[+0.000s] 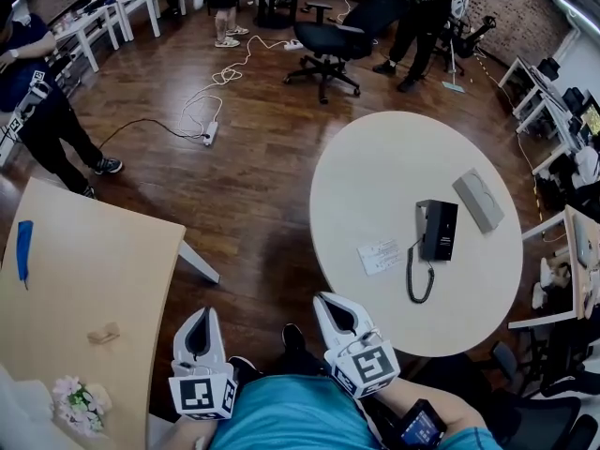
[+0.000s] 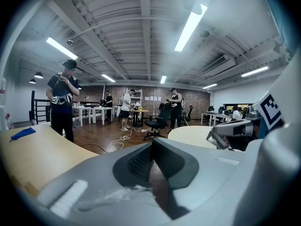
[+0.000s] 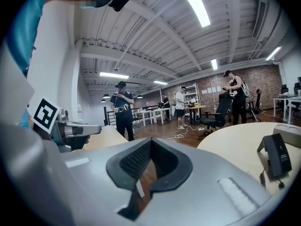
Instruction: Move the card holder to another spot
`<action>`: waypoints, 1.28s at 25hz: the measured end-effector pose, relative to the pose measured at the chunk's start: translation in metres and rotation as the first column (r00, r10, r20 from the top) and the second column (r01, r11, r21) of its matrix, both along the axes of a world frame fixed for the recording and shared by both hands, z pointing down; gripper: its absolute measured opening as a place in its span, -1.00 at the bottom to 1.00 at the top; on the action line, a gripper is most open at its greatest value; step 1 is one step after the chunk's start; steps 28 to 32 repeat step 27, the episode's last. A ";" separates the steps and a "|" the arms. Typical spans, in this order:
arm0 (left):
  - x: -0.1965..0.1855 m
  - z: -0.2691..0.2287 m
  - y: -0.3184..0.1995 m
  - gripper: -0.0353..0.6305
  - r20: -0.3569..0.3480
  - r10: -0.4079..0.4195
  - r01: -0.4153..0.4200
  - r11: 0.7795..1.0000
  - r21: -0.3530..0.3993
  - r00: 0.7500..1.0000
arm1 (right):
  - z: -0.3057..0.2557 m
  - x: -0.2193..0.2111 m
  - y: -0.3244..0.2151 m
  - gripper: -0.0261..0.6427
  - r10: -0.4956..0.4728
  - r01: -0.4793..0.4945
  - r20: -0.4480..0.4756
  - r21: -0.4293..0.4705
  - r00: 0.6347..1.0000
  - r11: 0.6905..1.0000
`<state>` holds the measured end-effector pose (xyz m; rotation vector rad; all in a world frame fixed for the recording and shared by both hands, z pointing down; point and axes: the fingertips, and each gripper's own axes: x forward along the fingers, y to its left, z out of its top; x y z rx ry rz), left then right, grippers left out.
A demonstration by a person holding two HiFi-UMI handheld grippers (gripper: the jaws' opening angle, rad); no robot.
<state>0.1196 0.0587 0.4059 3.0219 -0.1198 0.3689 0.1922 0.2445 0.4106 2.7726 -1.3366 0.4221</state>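
The black card holder (image 1: 437, 230), with a curled black cord, stands on the round white table (image 1: 375, 176); the right gripper view shows the card holder (image 3: 277, 155) at far right. A white card (image 1: 380, 256) lies beside it and a grey flat box (image 1: 478, 200) lies behind it. My right gripper (image 1: 333, 306) is held near my body, just off the table's near edge, shut and empty (image 3: 151, 142). Further left, over the wooden floor, my left gripper (image 1: 199, 324) also has its jaws together with nothing in them (image 2: 153, 142). Neither touches the card holder.
A light wooden table (image 1: 103, 279) at left carries a blue item (image 1: 23, 248), a small block (image 1: 103, 333) and flowers (image 1: 80, 406). A black office chair (image 1: 330, 40) and a power strip (image 1: 210, 134) with cables are on the floor beyond. People stand at the room's far side.
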 end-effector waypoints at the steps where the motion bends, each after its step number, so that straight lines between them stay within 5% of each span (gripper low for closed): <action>1: 0.000 0.001 0.001 -0.85 0.000 0.001 -0.001 1.000 -0.001 1.000 | -0.001 0.001 0.000 -0.95 0.004 -0.004 -0.009 -0.008 1.000 1.000; 32: 0.002 0.002 0.008 -0.85 -0.003 0.012 -0.012 1.000 0.010 1.000 | -0.006 0.006 0.001 -0.96 -0.024 0.024 -0.010 -0.008 1.000 1.000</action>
